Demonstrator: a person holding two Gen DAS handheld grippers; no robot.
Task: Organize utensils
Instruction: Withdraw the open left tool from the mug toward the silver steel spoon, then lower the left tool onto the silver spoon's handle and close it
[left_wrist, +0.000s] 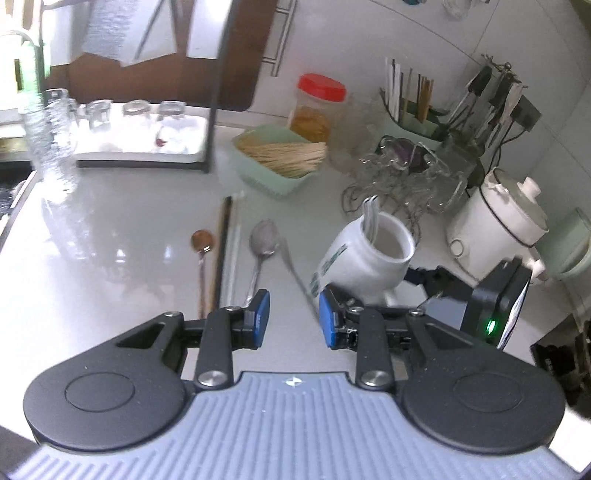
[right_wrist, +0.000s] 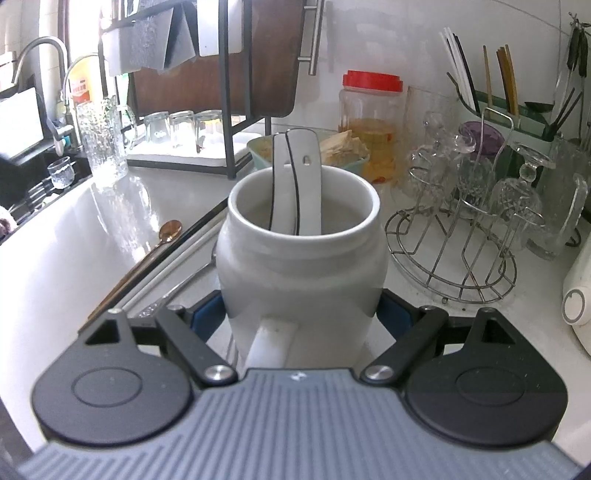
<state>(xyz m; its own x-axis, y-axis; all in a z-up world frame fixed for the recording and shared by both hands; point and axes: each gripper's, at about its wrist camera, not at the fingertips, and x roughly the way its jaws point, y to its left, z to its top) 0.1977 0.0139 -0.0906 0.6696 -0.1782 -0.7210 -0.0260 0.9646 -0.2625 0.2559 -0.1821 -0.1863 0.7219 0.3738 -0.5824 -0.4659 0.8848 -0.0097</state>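
1. A clear plastic jar with a red lid (right_wrist: 370, 122) stands at twelve o'clock by the wall.
2. A round wire rack of upturned glasses (right_wrist: 461, 236) stands at two o'clock.
3. A white electric cooker (left_wrist: 496, 221) stands at three o'clock.

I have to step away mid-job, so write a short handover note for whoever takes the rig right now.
Right gripper: shut on the white jar, steadying it on the counter.
Left gripper: open, empty, over the loose utensils.
Done: two white utensils stand in the jar.
Left: copper spoon, dark and white chopsticks, steel spoon and one more thin steel handle lie beside the jar.
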